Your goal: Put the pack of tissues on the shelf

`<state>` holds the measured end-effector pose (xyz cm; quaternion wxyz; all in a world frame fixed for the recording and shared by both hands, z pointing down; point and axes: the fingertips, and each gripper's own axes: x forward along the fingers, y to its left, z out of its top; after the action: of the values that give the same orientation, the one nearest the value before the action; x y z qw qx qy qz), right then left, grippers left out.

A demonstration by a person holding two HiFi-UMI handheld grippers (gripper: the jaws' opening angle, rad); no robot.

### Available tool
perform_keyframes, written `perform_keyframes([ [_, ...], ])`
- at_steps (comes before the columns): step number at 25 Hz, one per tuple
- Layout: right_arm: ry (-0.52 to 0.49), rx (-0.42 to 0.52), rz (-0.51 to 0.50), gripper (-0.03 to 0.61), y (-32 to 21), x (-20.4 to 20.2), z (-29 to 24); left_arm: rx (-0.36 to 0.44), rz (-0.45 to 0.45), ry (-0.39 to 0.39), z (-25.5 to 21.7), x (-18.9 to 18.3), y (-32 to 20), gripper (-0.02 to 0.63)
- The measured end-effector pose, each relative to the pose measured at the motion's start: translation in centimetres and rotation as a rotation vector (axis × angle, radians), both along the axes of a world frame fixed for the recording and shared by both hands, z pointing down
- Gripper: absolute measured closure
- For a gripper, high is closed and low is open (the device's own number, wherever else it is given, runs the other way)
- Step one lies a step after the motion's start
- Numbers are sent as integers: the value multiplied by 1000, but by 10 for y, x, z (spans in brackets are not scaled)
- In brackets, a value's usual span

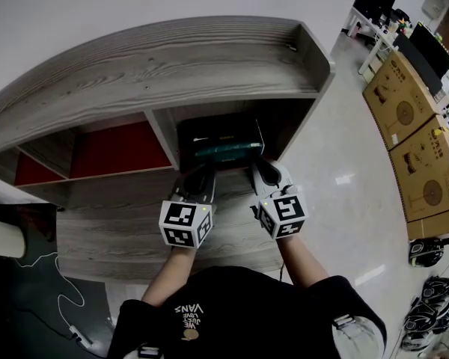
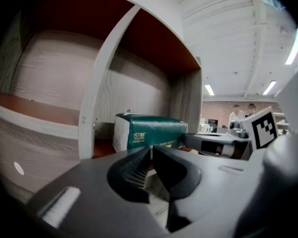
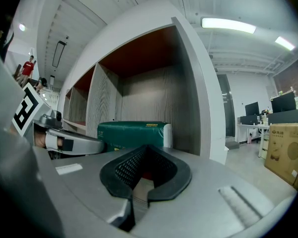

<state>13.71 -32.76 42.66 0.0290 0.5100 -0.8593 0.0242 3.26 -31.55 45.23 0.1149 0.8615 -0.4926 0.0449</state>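
A: Quick, where's the pack of tissues [image 1: 226, 151]?
B: Already in the shelf [image 1: 209, 58]. It's in the R-hand compartment [image 1: 286, 129], just right of the upright divider [image 1: 162, 137]. Green pack w/ white ends, lying flat on the compartment's bottom board, long side towards you.
A: And my claws?
B: Your left gripper [image 1: 200, 174] is clenched, pads together, nothing btw them. Same w/ your right gripper [image 1: 260, 170]: clamped tight & empty.
A: Where do they sit vs the pack?
B: Side by side at the compartment mouth, both pointing in. L one is before the pack's L half, R one before its R half. In the head view your tips end right at the pack's front edge; both gripper views show the pack beyond the tips. Touching or not, can't tell.
A: Anything else nearby?
B: Next compartment to your L has a red back panel [image 1: 120, 152]. Cardboard boxes [image 1: 411, 126] stand on the floor [image 1: 344, 148] off to your R, well apart from the shelf
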Motion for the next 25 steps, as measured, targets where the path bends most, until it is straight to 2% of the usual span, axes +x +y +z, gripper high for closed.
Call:
perform_keyframes([
  [14, 18, -30, -5, 574, -6, -6, 1, 0, -13, -4, -4, 0, -10, 561],
  [25, -11, -4, 2, 574, -3, -3, -5, 10, 10, -8, -5, 2, -6, 561],
])
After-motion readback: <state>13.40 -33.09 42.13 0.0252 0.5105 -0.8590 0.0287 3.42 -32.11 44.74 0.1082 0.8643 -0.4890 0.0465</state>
